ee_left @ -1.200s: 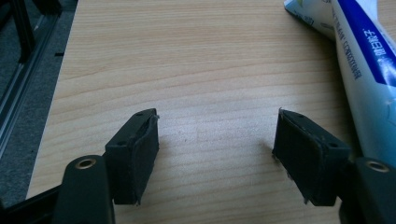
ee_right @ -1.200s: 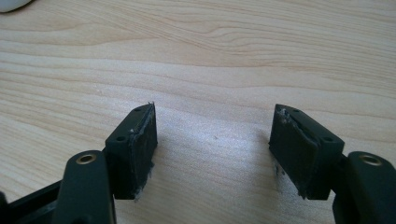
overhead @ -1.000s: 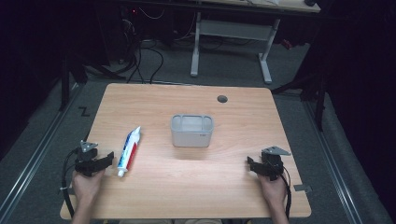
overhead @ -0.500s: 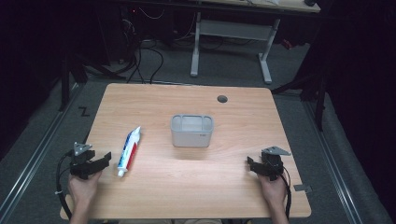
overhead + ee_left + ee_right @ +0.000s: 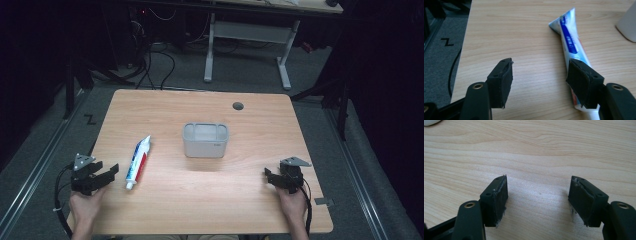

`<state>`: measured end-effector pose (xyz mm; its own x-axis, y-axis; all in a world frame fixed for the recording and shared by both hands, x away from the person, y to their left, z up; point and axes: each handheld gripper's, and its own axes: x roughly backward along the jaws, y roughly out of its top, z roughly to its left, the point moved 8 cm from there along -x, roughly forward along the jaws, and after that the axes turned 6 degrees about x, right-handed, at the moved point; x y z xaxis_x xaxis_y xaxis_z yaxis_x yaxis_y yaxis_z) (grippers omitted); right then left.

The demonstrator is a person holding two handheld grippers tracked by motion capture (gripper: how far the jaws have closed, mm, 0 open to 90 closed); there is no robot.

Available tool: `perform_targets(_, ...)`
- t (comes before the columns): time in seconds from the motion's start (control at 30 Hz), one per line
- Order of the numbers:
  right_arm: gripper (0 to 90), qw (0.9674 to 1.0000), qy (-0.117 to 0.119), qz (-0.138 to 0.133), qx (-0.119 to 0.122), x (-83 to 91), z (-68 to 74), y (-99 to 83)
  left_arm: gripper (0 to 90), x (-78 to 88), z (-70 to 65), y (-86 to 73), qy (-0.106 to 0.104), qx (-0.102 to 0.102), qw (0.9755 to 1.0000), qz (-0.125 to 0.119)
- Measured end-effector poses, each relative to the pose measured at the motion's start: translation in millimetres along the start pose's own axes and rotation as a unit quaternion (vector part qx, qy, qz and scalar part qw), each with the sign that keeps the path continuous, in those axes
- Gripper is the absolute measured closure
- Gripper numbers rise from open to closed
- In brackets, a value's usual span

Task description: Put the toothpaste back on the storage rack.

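A white toothpaste tube (image 5: 138, 161) with blue and red print lies on the wooden table (image 5: 200, 210), left of centre, with its cap toward the near edge. My left gripper (image 5: 111, 173) hovers just left of the cap end, open. Its jaws have just been closing a little. In the left gripper view, bare wood lies between the jaws of the left gripper (image 5: 540, 65), and the tube (image 5: 570, 42) runs behind the right-hand jaw. Near the front right of the table my right gripper (image 5: 268, 177) is open over bare wood. The right gripper view shows nothing between the jaws of the right gripper (image 5: 539, 181).
A grey open-top bin (image 5: 205, 140) stands in the middle of the table, its corner showing at the bin (image 5: 627, 22) edge of the left gripper view. A cable hole (image 5: 238, 106) sits at the back. Cables and a desk frame (image 5: 247, 35) lie on the floor beyond.
My left gripper has pulled back to the left, a little away from the tube's cap, and risen slightly. The right gripper, the tube and the bin have not moved.
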<state>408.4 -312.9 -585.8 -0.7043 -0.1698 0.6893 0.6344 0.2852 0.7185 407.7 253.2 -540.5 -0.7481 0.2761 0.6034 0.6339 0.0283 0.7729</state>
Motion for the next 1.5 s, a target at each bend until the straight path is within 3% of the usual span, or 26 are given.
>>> perform_targets(0.37,30.8,1.0000,0.003,0.000,0.002,0.3,0.9,-0.2,35.3,3.8,-17.8,8.3,-0.006,-0.026,0.9997,0.003)
perform_targets(0.67,29.4,0.9999,0.008,0.000,0.006,0.7,2.2,-0.7,32.7,-12.0,-33.1,15.2,-0.010,-0.033,0.9989,0.031)
perform_targets(1.0,29.2,0.9999,0.008,0.001,0.006,0.8,2.4,-0.8,32.1,-32.3,-41.2,19.0,-0.006,-0.043,0.9972,0.060)
perform_targets(1.33,29.2,0.9999,0.009,0.000,0.007,0.8,2.3,-0.7,31.9,-49.0,-49.5,27.1,-0.002,-0.044,0.9960,0.078)
perform_targets(1.5,29.2,0.9999,0.009,0.000,0.007,0.7,2.3,-0.7,32.5,-56.9,-48.9,27.3,-0.004,-0.034,0.9958,0.085)
